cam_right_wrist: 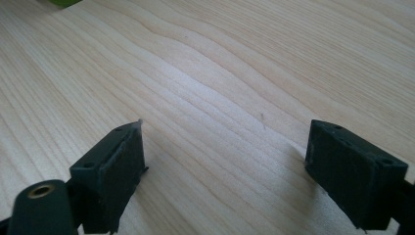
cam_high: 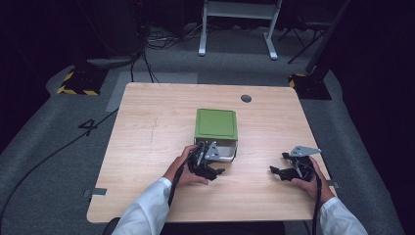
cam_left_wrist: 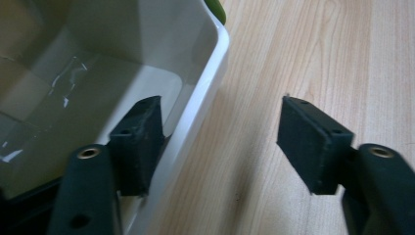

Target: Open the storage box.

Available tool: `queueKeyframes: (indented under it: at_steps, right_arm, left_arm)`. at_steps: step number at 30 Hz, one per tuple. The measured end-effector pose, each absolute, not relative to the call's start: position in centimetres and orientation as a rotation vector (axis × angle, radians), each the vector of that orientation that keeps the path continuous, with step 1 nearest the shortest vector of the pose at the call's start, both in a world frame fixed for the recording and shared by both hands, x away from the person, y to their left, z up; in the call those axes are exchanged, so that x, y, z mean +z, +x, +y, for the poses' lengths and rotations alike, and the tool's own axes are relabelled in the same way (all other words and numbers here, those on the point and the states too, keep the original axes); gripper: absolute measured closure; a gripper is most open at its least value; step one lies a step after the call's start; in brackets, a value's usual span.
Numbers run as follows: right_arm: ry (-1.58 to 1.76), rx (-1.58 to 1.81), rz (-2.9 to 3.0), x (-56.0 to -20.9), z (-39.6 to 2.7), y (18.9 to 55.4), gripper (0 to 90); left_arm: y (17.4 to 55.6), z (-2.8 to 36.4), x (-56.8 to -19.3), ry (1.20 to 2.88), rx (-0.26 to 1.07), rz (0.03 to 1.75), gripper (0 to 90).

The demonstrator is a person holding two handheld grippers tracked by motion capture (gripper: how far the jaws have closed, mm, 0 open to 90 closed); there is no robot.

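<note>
Both tongs gape: left tongs point(cam_left_wrist: 220, 142) straddle the white box point(cam_left_wrist: 210, 83) wall, right tongs point(cam_right_wrist: 225, 176) over wooden table point(cam_right_wrist: 220, 73)

- The green lid point(cam_high: 216, 123) covers most of the box point(cam_high: 226, 153); what lies under it is hidden.
- In the left gripper view the box point(cam_left_wrist: 98, 63) runs off the top and left edges.
- The left gripper point(cam_high: 209, 165) hides part of the box's near rim.
- The green scrap point(cam_right_wrist: 66, 2) is cut off, too little to identify.
</note>
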State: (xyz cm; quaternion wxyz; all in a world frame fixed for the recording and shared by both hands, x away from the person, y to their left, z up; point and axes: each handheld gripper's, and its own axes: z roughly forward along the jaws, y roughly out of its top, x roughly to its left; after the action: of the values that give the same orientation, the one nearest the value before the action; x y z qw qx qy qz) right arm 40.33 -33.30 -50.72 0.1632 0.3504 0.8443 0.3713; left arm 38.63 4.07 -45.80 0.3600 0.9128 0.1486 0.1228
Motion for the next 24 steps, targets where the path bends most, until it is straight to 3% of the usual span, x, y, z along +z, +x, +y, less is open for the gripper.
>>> queueKeyframes:
  at_steps: [9, 15, 24]
  right_arm:
    - [0.999, 1.059, 2.408, -50.7, -33.3, 40.3, 14.8]
    - [1.002, 1.058, 2.408, -50.7, -33.3, 40.3, 14.8]
    - [1.003, 1.057, 2.407, -50.7, -33.4, 40.3, 14.8]
  left_arm:
    - [38.1, 3.9, -45.7, 2.387, 0.349, 0.347, 62.7]
    - [37.1, 3.5, -45.9, 2.423, 0.344, 0.301, 67.8]
    - [34.7, 3.6, -46.1, 2.453, 0.309, 0.274, 68.0]
